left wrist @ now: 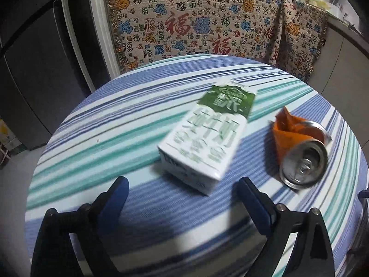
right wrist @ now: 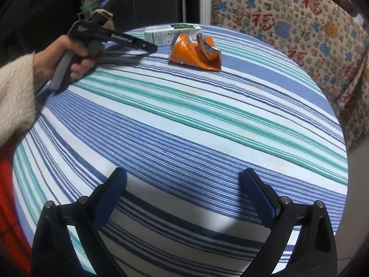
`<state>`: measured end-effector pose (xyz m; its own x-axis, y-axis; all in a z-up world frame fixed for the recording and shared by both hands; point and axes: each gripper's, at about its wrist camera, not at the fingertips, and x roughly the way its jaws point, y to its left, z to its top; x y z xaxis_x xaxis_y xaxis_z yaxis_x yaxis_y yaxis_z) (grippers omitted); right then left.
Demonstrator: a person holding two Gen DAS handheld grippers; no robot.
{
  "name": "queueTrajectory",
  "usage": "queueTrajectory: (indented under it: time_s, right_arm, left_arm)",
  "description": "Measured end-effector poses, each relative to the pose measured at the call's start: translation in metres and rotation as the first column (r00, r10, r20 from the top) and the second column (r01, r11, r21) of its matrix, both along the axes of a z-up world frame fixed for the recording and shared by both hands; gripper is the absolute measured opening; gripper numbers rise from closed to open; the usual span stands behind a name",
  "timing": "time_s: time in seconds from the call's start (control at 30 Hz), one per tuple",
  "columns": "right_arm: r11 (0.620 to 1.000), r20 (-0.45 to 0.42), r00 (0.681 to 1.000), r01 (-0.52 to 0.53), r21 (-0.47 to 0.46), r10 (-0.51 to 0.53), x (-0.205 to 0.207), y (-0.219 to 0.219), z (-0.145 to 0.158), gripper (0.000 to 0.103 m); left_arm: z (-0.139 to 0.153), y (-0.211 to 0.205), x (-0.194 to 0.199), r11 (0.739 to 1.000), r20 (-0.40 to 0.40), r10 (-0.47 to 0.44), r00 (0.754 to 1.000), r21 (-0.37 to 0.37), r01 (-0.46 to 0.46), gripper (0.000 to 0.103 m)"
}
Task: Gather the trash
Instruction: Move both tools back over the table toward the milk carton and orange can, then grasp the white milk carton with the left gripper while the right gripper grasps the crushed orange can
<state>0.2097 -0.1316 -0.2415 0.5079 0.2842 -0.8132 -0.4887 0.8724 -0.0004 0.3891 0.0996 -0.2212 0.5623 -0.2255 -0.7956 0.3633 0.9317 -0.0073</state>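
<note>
A white and green carton (left wrist: pixel 203 136) lies flat on the striped tablecloth (left wrist: pixel 115 138). Just short of it my left gripper (left wrist: pixel 183 187) stands open, its blue pads apart and touching nothing. To the carton's right lies a crushed orange can (left wrist: pixel 302 147), its silver top facing me. In the right wrist view the carton (right wrist: pixel 170 33) and the can (right wrist: pixel 194 52) sit at the far side of the round table. My right gripper (right wrist: pixel 183 180) is open over bare cloth, far from both. A hand (right wrist: pixel 69 57) in a cream sleeve holds the left gripper (right wrist: pixel 152 47) beside the carton.
A patterned cloth (left wrist: pixel 196 20) with red characters hangs over furniture behind the table. Dark cabinet doors (left wrist: pixel 34 57) stand to the left. The table edge (right wrist: pixel 341 138) drops off at the right. Something red (right wrist: pixel 9 207) shows low at the left.
</note>
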Motion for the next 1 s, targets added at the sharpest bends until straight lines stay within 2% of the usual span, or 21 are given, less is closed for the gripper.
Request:
queueTrajectory:
  time_s: [0.13, 0.2, 0.3, 0.37, 0.4, 0.47, 0.53, 0.63, 0.73, 0.83, 0.97, 1.0]
  right_arm:
    - [1.000, -0.002, 1.000, -0.017, -0.002, 0.017, -0.001, -0.003, -0.001, 0.103]
    - [1.000, -0.002, 1.000, -0.019, -0.005, 0.019, 0.002, -0.007, 0.000, 0.103]
    - [1.000, -0.001, 1.000, -0.006, -0.005, 0.006, 0.011, -0.010, 0.001, 0.103]
    - [1.000, 0.000, 1.000, 0.009, -0.005, -0.009, 0.018, -0.012, 0.001, 0.103]
    - [1.000, 0.000, 1.000, 0.018, -0.005, -0.018, 0.021, -0.014, 0.001, 0.103]
    - [1.000, 0.002, 1.000, 0.025, -0.004, -0.025, 0.024, -0.015, 0.001, 0.103]
    - [1.000, 0.005, 1.000, 0.027, -0.002, -0.027, 0.026, -0.016, 0.001, 0.103]
    - [0.999, 0.003, 0.999, 0.042, 0.003, -0.042, 0.029, -0.019, 0.002, 0.100]
    - [0.995, 0.004, 0.996, 0.088, 0.046, -0.089, 0.048, -0.030, 0.008, 0.085]
    - [0.988, 0.021, 0.993, 0.114, 0.104, -0.117, 0.069, -0.036, 0.017, 0.077]
    - [0.992, 0.116, 0.991, 0.056, 0.111, -0.069, 0.090, -0.021, 0.036, 0.060]
    - [0.992, 0.126, 0.991, 0.039, 0.116, -0.054, 0.095, -0.017, 0.039, 0.059]
  left_arm:
    - [0.003, -0.005, 0.023, 0.999, 0.022, -0.022, 1.000, -0.032, 0.023, 0.097]
    - [0.009, -0.008, 0.024, 0.997, 0.060, -0.055, 0.997, -0.054, 0.058, 0.097]
    - [0.012, -0.022, 0.019, 0.994, 0.100, -0.104, 0.990, -0.014, 0.105, 0.095]
    - [0.013, -0.032, 0.016, 0.991, 0.121, -0.137, 0.983, 0.017, 0.136, 0.078]
    - [0.013, -0.035, 0.014, 0.990, 0.125, -0.144, 0.982, 0.031, 0.141, 0.063]
    - [0.013, -0.038, 0.012, 0.989, 0.134, -0.143, 0.981, 0.040, 0.139, 0.061]
    - [0.016, -0.035, 0.007, 0.994, 0.150, -0.111, 0.982, 0.023, 0.109, 0.057]
    - [0.015, -0.028, 0.002, 1.000, 0.130, -0.023, 0.991, -0.004, 0.024, 0.055]
    - [0.014, -0.022, -0.009, 0.999, 0.116, 0.053, 0.992, 0.008, -0.054, 0.053]
    - [0.016, -0.014, -0.029, 0.988, 0.086, 0.156, 0.984, 0.000, -0.157, 0.053]
    - [0.017, -0.006, -0.068, 0.966, 0.048, 0.258, 0.965, -0.028, -0.257, 0.052]
    - [0.017, -0.006, -0.079, 0.961, 0.045, 0.277, 0.960, -0.036, -0.276, 0.052]
